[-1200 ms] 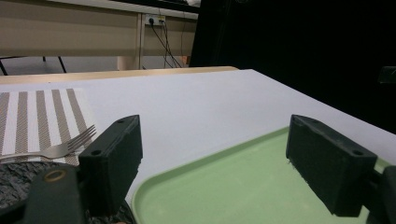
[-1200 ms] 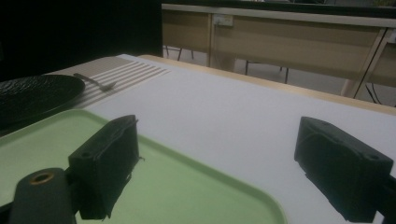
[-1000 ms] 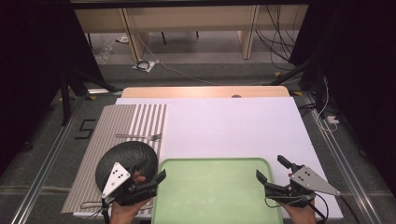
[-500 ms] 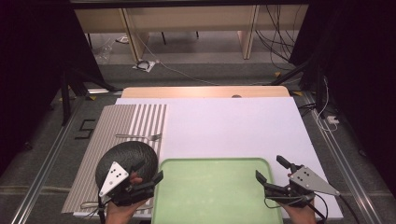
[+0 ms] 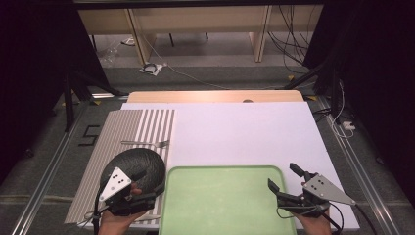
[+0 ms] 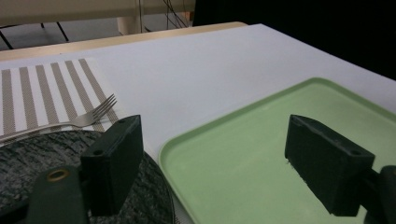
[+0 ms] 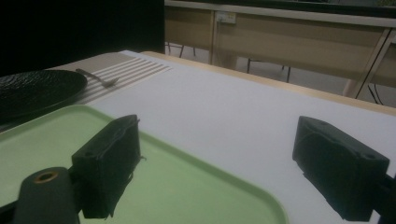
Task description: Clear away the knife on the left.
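A green tray (image 5: 225,200) lies at the table's near edge, with nothing on it. To its left, a dark round plate (image 5: 134,164) rests on a striped placemat (image 5: 122,129), and a fork (image 5: 147,143) lies just beyond the plate. My left gripper (image 5: 148,182) is open, low over the plate's near right rim and the tray's left edge. In the left gripper view its gripper (image 6: 219,163) has one jaw above the plate (image 6: 37,149) and one above the tray (image 6: 243,154). My right gripper (image 5: 285,177) is open at the tray's right edge, holding nothing.
White sheet (image 5: 244,132) covers most of the table beyond the tray. A wooden strip (image 5: 215,96) shows at the far edge. Cables and desk legs lie on the floor behind. In the right gripper view the right gripper (image 7: 219,163) spans tray (image 7: 177,186) and sheet.
My left gripper has drifted slightly to the left, off the tray's edge toward the plate. The right gripper has stayed in place.
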The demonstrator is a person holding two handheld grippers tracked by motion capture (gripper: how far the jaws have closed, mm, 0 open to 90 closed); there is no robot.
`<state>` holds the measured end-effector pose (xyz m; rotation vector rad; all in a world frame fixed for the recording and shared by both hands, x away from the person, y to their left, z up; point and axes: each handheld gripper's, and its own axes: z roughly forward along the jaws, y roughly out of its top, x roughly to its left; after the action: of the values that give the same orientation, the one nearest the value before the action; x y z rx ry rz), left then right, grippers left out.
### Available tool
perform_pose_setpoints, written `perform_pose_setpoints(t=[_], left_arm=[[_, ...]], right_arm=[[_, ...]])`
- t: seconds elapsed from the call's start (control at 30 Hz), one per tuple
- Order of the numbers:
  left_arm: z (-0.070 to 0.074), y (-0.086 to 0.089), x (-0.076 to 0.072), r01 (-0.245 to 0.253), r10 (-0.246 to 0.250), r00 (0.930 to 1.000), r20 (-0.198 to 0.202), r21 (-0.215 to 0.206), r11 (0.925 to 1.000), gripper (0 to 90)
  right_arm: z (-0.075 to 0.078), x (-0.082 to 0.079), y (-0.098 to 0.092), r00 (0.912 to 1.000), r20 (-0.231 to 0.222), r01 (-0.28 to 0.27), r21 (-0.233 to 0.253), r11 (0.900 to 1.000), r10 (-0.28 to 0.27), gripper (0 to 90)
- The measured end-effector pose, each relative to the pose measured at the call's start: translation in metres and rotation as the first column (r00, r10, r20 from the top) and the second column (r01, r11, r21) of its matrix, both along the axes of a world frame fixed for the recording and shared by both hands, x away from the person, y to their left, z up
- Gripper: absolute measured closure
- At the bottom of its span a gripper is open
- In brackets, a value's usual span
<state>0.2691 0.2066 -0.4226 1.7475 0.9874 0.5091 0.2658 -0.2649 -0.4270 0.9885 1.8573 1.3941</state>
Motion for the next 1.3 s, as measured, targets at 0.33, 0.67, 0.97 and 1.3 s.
perform_pose_setpoints(t=[0.33, 0.67, 0.97, 1.3], left_arm=[[0.006, 0.01, 0.001, 0.01, -0.007, 0.9986, -0.052, 0.069, 0.9976, 20.3], [0.007, 0.02, 0.001, 0.015, -0.003, 0.9954, -0.096, 0.119, 0.9928, 21.1], [0.008, 0.027, 0.002, 0.02, 0.003, 0.9921, -0.126, 0.18, 0.9835, 21.4], [0.009, 0.043, 0.002, 0.031, 0.02, 0.9793, -0.202, 0.245, 0.9691, 22.3]], right_arm=[[0.0, 0.0, 0.001, 0.9999, -0.007, -0.008, -0.004, 1.0, 0.008, 16.2], [-0.001, 0.0, 0.002, 0.9998, -0.013, -0.018, -0.01, 1.0, 0.018, 16.4], [-0.002, 0.001, 0.004, 0.9996, -0.016, -0.025, -0.006, 1.0, 0.025, 16.5], [-0.002, 0.001, 0.005, 0.9991, -0.023, -0.036, -0.017, 0.999, 0.036, 16.7]])
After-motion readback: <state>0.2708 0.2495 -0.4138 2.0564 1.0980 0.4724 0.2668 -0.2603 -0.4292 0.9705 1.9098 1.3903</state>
